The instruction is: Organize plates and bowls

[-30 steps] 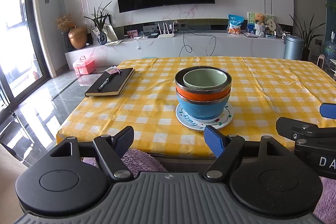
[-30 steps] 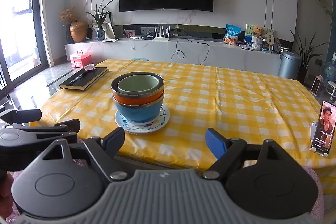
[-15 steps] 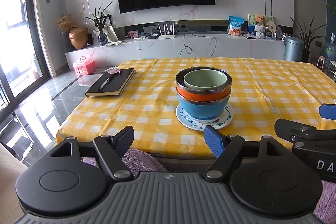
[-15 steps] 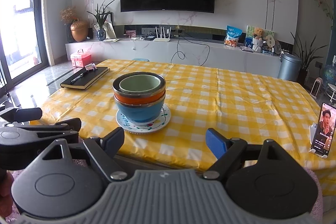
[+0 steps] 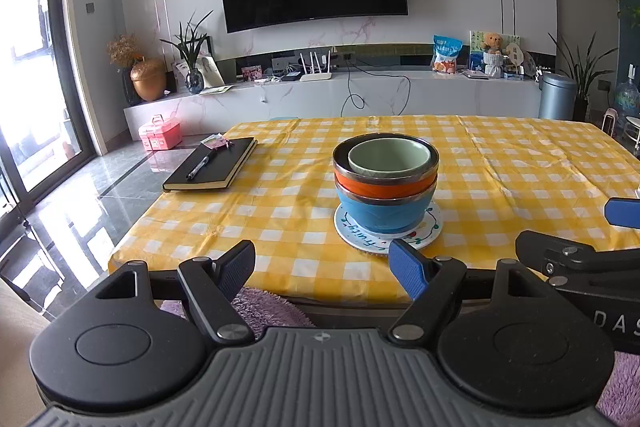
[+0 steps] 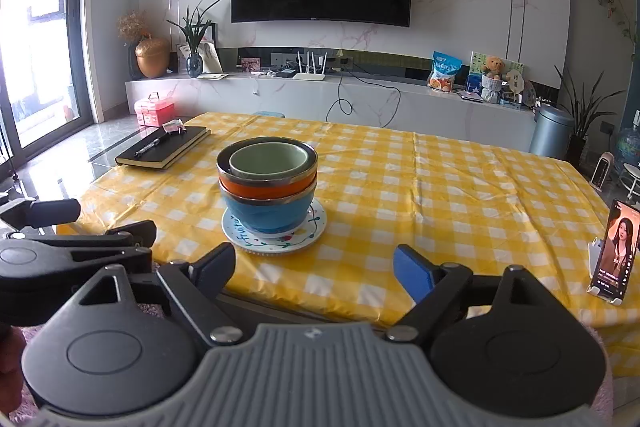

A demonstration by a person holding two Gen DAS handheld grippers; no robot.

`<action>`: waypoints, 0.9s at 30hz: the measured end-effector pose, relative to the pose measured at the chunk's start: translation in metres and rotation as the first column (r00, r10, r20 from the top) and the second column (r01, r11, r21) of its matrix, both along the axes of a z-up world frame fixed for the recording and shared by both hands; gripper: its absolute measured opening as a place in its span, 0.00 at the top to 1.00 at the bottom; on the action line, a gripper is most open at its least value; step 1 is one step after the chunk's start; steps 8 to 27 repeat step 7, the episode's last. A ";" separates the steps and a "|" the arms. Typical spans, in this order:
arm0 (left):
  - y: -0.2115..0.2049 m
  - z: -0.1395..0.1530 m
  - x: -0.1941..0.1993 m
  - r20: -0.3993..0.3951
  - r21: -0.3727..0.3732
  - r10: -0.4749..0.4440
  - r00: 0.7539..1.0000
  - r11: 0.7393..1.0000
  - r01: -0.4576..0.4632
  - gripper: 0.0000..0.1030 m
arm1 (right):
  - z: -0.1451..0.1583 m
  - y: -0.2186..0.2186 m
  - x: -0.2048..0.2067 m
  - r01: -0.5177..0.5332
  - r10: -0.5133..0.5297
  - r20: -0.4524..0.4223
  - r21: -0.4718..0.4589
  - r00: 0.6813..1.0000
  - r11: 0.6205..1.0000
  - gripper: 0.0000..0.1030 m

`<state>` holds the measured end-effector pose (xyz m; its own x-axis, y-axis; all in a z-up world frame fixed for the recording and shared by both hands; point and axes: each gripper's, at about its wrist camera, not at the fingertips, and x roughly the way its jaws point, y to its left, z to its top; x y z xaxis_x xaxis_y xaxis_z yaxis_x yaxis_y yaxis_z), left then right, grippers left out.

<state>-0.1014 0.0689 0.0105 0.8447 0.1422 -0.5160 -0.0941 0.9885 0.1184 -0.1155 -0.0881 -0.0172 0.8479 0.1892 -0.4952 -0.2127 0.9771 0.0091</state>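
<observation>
A stack of bowls stands on a white patterned plate (image 5: 430,229) (image 6: 316,227) on the yellow checked table (image 5: 520,163) (image 6: 440,187): a blue bowl (image 5: 384,213) (image 6: 268,213) at the bottom, an orange bowl (image 5: 384,187) (image 6: 266,187) in it, a small green bowl (image 5: 388,157) (image 6: 270,161) on top. My left gripper (image 5: 322,269) is open and empty, held before the table's near edge, short of the stack. My right gripper (image 6: 314,273) is open and empty, also before the near edge, right of the stack.
A black notebook (image 5: 212,165) (image 6: 164,147) with a pen lies at the table's far left. A phone on a stand (image 6: 614,253) stands at the right edge. A purple fluffy seat (image 5: 264,311) sits under the near edge. A TV console runs along the back wall.
Both grippers have drifted slightly; the stack sits a little differently in each view. Nothing was grasped or moved on the table.
</observation>
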 end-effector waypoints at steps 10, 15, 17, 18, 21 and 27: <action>0.000 0.000 0.001 0.003 -0.003 0.003 1.000 1.000 -0.003 0.13 | 0.000 0.000 0.000 0.000 0.000 0.000 -0.002 1.000 1.000 0.16; 0.000 0.000 0.001 0.003 -0.003 0.003 1.000 1.000 -0.003 0.13 | 0.000 0.000 0.000 0.000 0.000 0.000 -0.002 1.000 1.000 0.16; 0.000 0.000 0.001 0.003 -0.003 0.003 1.000 1.000 -0.003 0.13 | 0.000 0.000 0.000 0.000 0.000 0.000 -0.002 1.000 1.000 0.16; 0.000 0.000 0.001 0.003 -0.003 0.003 1.000 1.000 -0.003 0.13 | 0.000 0.000 0.000 0.000 0.000 0.000 -0.002 1.000 1.000 0.16; 0.000 0.000 0.001 0.003 -0.003 0.003 1.000 1.000 -0.003 0.13 | 0.000 0.000 0.000 0.000 0.000 0.000 -0.002 1.000 1.000 0.16; 0.000 0.000 0.001 0.003 -0.003 0.003 1.000 1.000 -0.003 0.13 | 0.000 0.000 0.000 0.000 0.000 0.000 -0.002 1.000 1.000 0.16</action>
